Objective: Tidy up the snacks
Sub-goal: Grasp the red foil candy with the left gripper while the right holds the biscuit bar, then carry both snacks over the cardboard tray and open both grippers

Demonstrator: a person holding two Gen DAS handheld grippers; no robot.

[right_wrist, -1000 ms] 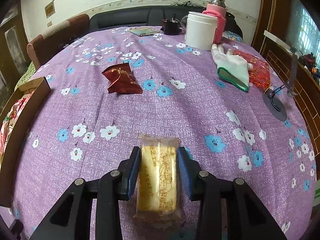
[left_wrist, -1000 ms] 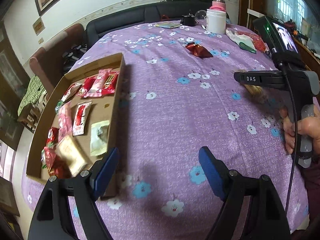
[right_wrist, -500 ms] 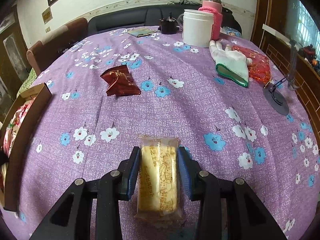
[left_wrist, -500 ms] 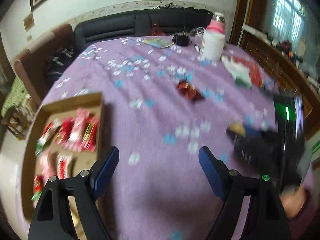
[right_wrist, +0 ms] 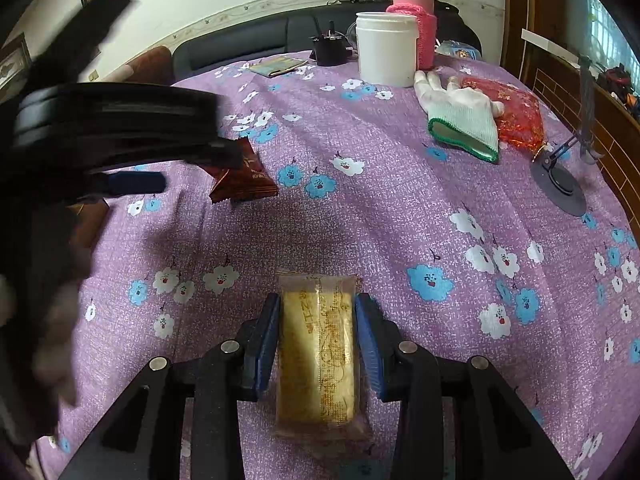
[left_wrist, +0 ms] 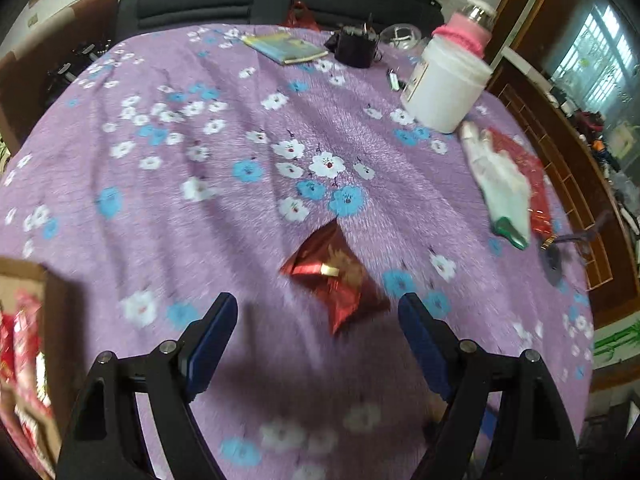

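A dark red foil snack packet (left_wrist: 336, 280) lies on the purple flowered tablecloth (left_wrist: 192, 152). My left gripper (left_wrist: 316, 308) hovers just short of it, jaws wide open and holding nothing. The packet's near corner reaches in between the blue fingertips. In the right wrist view the same red packet (right_wrist: 244, 180) lies partly behind the left gripper's blurred fingers (right_wrist: 132, 182). My right gripper (right_wrist: 316, 320) is shut on a long yellow cake packet (right_wrist: 318, 360), its pads pressing both long sides. The cardboard snack box (left_wrist: 24, 320) shows at the left edge with red packets inside.
A white tub (left_wrist: 444, 92) and a pink-sleeved flask (left_wrist: 464, 36) stand at the far right. A white glove (left_wrist: 504, 188) lies over a red mesh bag (left_wrist: 524, 160). A booklet (left_wrist: 288, 48), a black charger (left_wrist: 356, 46) and a round black stand (right_wrist: 560, 188) are nearby.
My left gripper has swept from beside the cardboard box rightward across the table to the red packet, still open. The right gripper keeps its hold on the yellow packet and has hardly moved.
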